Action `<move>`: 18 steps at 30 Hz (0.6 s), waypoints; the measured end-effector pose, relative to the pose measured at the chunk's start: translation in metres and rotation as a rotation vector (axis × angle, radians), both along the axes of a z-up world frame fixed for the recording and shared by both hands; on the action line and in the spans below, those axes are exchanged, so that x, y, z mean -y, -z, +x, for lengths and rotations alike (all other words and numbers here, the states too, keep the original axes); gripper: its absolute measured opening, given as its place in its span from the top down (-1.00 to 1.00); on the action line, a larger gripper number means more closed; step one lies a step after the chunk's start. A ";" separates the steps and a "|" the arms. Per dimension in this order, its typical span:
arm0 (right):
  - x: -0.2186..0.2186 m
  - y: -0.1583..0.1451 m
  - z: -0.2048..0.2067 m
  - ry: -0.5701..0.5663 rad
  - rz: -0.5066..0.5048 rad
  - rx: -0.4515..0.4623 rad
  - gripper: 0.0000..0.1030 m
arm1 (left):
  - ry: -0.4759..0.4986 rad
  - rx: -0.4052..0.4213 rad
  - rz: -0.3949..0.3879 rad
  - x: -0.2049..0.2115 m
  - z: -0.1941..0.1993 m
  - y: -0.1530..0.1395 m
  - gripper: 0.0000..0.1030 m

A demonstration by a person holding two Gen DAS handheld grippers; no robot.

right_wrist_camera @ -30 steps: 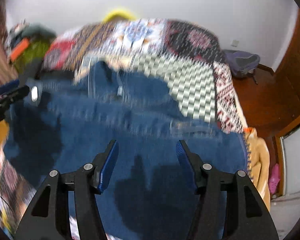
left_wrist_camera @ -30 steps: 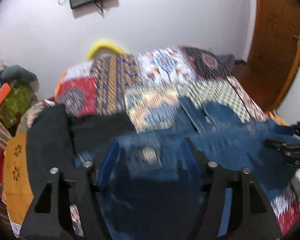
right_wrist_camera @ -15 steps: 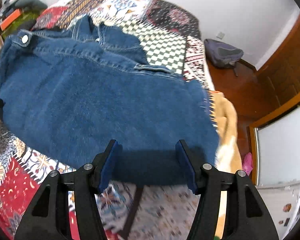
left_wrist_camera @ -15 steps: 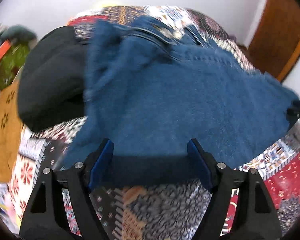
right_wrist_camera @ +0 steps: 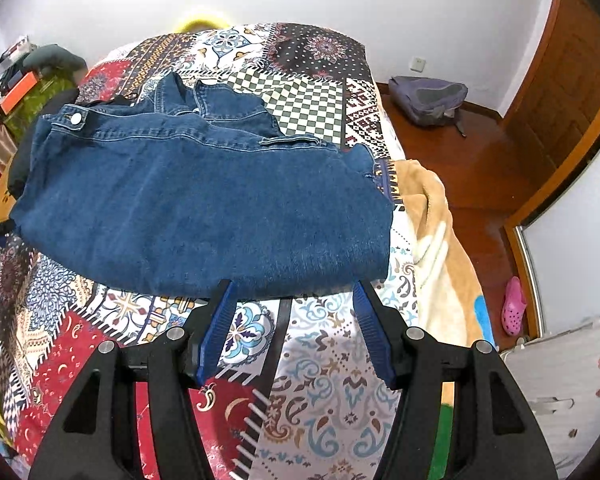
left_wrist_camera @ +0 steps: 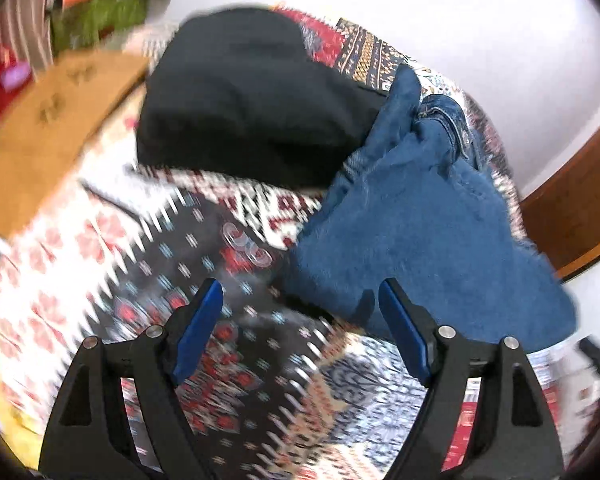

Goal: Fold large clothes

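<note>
A folded blue denim garment (right_wrist_camera: 204, 200) lies flat on the patchwork bedspread (right_wrist_camera: 328, 364), its silver button at the far left. In the left wrist view the denim (left_wrist_camera: 420, 232) lies to the right, beside a black garment (left_wrist_camera: 252, 104). My right gripper (right_wrist_camera: 296, 300) is open and empty, just short of the denim's near edge. My left gripper (left_wrist_camera: 300, 300) is open and empty, to the left of the denim's near corner, over the bedspread (left_wrist_camera: 148, 264). That view is blurred.
A tan blanket (right_wrist_camera: 440, 248) hangs off the bed's right side. A grey backpack (right_wrist_camera: 428, 96) and a pink clog (right_wrist_camera: 514, 308) lie on the wooden floor. Clutter (right_wrist_camera: 32, 80) is piled at the far left. A brown cloth (left_wrist_camera: 48, 120) lies left of the black garment.
Both grippers have let go of the denim and pulled back toward me. The denim now lies folded flat on the bed. The left gripper has swung left toward the black garment.
</note>
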State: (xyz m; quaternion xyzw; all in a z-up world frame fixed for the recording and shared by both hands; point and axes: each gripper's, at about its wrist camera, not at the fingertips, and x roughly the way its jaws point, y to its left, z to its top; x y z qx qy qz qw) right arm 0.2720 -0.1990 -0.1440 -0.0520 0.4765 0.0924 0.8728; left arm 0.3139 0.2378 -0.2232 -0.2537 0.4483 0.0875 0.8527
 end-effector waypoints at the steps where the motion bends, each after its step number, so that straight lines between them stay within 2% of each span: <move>1: 0.000 0.001 0.000 -0.001 0.006 -0.002 -0.10 | 0.001 0.006 -0.057 -0.001 0.000 0.006 -0.55; 4: -0.003 0.006 0.001 -0.010 0.023 -0.024 -0.10 | 0.024 0.009 -0.200 0.006 0.006 0.023 -0.55; 6: -0.008 0.009 0.003 -0.016 0.023 -0.034 -0.10 | 0.053 0.009 -0.266 0.014 0.015 0.031 -0.55; 10: -0.019 0.013 0.002 -0.040 0.021 -0.040 -0.10 | 0.025 0.031 -0.316 0.020 0.033 0.042 -0.55; 16: -0.039 0.020 0.009 -0.083 0.017 -0.059 -0.10 | -0.071 0.082 -0.453 0.014 0.059 0.054 -0.55; 18: -0.046 0.019 0.012 -0.097 0.010 -0.055 -0.10 | -0.113 0.087 -0.441 0.017 0.062 0.053 -0.34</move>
